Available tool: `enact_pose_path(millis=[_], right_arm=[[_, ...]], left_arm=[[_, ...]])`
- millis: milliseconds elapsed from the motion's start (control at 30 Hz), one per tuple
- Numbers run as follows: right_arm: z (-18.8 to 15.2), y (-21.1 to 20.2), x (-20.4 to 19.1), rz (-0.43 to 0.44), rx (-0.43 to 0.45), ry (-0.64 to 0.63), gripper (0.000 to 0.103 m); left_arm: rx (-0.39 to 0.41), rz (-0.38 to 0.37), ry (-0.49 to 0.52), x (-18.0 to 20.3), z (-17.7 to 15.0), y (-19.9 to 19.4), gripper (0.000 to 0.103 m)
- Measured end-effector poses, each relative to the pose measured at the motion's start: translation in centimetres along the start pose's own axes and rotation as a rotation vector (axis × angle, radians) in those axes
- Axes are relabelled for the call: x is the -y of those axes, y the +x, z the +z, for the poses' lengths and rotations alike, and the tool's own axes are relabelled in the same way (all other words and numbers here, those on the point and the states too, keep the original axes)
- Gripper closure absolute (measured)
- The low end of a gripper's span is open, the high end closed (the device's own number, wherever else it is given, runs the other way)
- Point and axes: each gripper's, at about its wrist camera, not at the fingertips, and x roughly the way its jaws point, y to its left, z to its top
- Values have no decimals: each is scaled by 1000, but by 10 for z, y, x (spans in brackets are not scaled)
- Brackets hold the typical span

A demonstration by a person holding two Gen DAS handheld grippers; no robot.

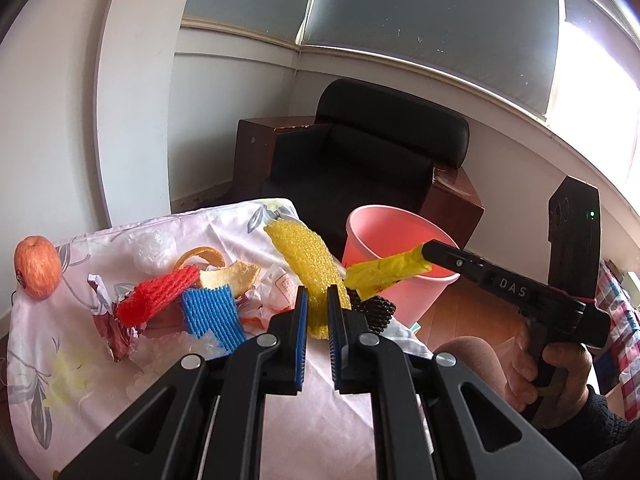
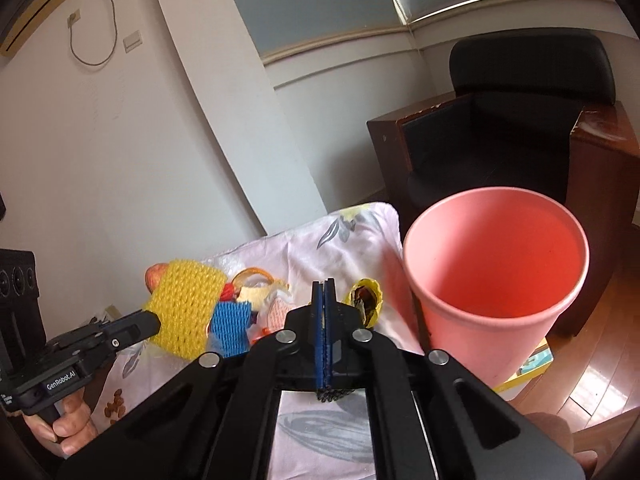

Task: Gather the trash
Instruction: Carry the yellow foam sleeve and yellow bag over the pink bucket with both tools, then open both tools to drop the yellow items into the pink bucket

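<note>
Yellow foam net [image 1: 308, 268] held lifted over littered cloth; pink bin [image 2: 496, 280] beside, empty.

Pink bin [image 2: 496, 280]: smooth matt plastic. Yellow net [image 1: 308, 264], red net [image 1: 160, 294], blue net [image 1: 212, 316]: soft foam mesh, ribbed and rough. Tablecloth [image 1: 72, 344]: thin floral cloth with slight sheen. Armchair [image 1: 360, 148]: black leather-look upholstery, semi-gloss, on glossy dark wood sides. Left gripper [image 1: 317, 300]: matt black plastic body, blue ridged pads, bright metal pins. Floor [image 2: 600, 380]: glossy wood boards.
</note>
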Motion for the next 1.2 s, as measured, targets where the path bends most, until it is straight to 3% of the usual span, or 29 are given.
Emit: enact_pose_path(millis=[333, 667, 1033, 1200], right_arm=[[34, -14, 39, -117, 93, 30, 102], [34, -4, 86, -296, 100, 82, 102], [23, 16, 109, -342, 60, 110, 102], [22, 24, 104, -368, 51, 81, 102]], left_arm=[[31, -70, 74, 37, 29, 30, 95], [-23, -151, 144, 88, 47, 110, 94], [-119, -107, 173, 112, 47, 188, 94], [-143, -69, 167, 108, 46, 203, 94]])
